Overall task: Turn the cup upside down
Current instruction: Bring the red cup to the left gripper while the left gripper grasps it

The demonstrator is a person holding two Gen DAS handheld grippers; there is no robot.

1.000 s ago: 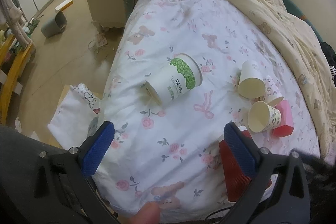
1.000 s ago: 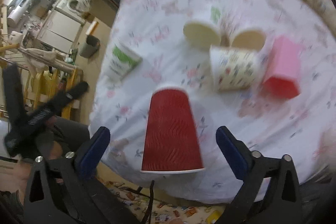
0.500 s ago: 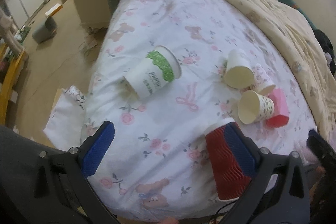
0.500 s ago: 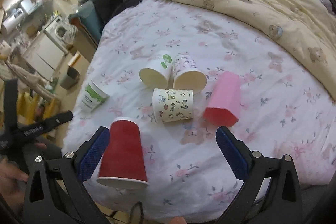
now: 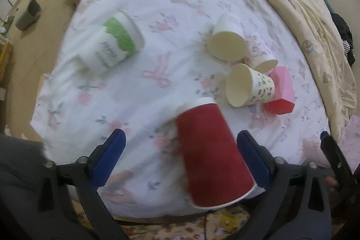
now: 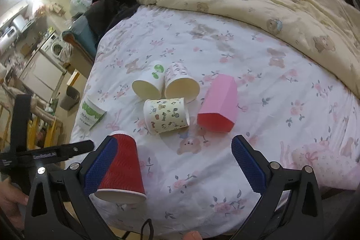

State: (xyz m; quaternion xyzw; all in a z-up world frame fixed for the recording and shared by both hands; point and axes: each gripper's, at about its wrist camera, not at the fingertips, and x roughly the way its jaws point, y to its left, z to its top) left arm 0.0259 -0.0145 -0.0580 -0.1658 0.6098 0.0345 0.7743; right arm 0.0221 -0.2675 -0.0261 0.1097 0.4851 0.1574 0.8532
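The red cup (image 5: 213, 154) stood rim-down on the bed (image 5: 180, 3) near its edge, at about five o'clock from the green-printed cup (image 5: 112, 42). Both the left hand-held gripper (image 5: 180, 150) and the right hand-held gripper (image 6: 173, 163) were spread wide, grasping nothing. The cup looked light, ribbed and crushable, best pinched mid-wall. Motion blur hid its rim.

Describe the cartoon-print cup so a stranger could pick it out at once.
On the floral bedsheet, find the cluster of paper cups near the pink cup. The cartoon-print cup lies on its side, nearest the camera in that cluster. It alone carries small colourful animal and vehicle drawings.
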